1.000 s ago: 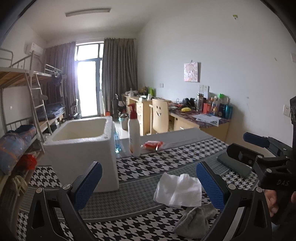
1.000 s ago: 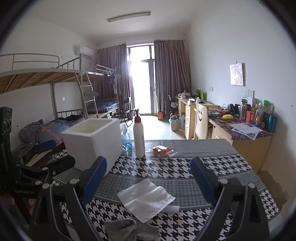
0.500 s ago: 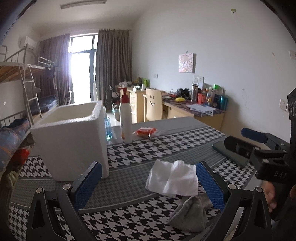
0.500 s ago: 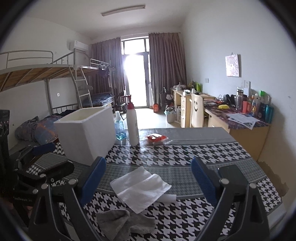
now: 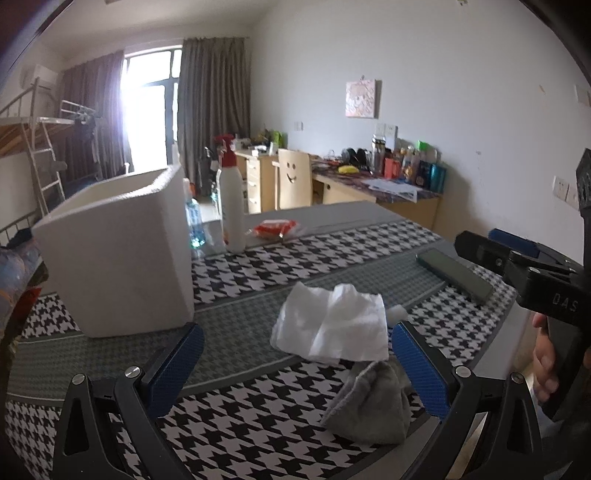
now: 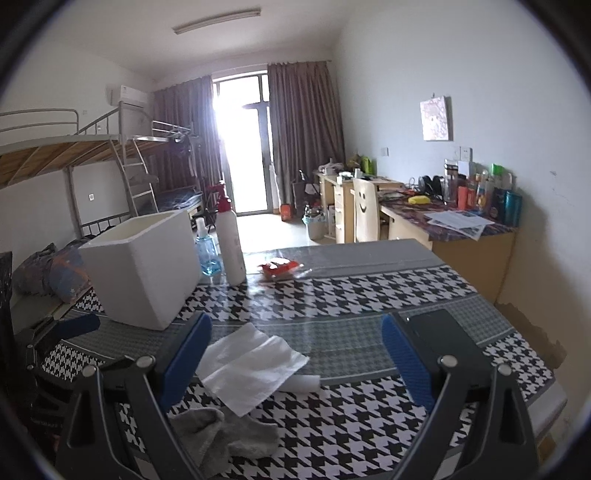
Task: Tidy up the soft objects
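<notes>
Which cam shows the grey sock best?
Left wrist: the grey sock lies almost whole between the left tool's fingers, with only its top edge under the white tissue. Right wrist: the sock sits low, partly hidden by the right tool's left finger.

White walls, bright balcony door between brown curtains, metal bunk bed left, wooden desks right, ceiling lamp.

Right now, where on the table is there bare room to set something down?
Free: the stretch between the tissue and the phone, and the far right behind the phone. Crowded: near the box, bottles and red packet, and by the sock.
</notes>
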`<state>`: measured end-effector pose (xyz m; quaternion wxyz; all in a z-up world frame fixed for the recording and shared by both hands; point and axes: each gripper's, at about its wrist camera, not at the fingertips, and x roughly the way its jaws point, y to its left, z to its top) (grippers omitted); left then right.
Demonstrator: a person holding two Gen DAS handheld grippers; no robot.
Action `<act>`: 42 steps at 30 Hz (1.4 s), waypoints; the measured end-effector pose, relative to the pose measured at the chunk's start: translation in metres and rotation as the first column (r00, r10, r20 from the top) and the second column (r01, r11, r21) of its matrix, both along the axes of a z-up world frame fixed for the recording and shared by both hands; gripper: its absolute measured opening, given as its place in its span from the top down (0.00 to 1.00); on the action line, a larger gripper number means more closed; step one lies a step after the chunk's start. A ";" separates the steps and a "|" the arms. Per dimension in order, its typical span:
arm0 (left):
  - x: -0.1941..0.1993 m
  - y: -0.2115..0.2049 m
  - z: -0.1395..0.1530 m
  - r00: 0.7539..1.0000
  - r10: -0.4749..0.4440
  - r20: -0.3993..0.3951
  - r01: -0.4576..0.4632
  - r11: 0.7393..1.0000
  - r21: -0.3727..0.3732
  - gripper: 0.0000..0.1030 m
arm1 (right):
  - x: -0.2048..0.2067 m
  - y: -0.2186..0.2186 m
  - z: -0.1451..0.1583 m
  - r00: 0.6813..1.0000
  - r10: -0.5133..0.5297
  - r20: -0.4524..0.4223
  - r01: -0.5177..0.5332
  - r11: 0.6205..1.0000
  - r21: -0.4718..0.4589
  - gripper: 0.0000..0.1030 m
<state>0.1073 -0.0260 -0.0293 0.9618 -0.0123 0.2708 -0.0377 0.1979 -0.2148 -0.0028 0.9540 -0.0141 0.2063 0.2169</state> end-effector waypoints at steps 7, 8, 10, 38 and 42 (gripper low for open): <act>0.008 -0.009 -0.014 0.998 -0.026 -0.059 0.026 1.000 -0.002 0.01 | 0.008 -0.004 -0.015 0.999 -0.012 -0.051 0.013 1.000 0.004 0.07; 0.009 -0.009 -0.015 0.998 -0.028 -0.065 0.028 1.000 -0.011 0.01 | 0.009 -0.004 -0.017 0.998 -0.014 -0.055 0.014 1.000 0.001 0.07; 0.010 -0.011 -0.019 0.996 -0.044 -0.080 0.042 0.999 -0.024 0.01 | 0.010 -0.005 -0.020 0.998 -0.015 -0.064 0.015 1.000 -0.002 0.07; 0.036 -0.043 -0.063 0.950 -0.152 -0.271 0.154 0.988 -0.015 0.17 | 0.028 -0.014 -0.054 0.983 -0.034 -0.182 0.033 0.999 -0.008 0.07; 0.037 -0.050 -0.066 0.943 -0.176 -0.284 0.179 0.984 -0.015 0.20 | 0.030 -0.017 -0.057 0.980 -0.036 -0.193 0.037 0.999 -0.003 0.07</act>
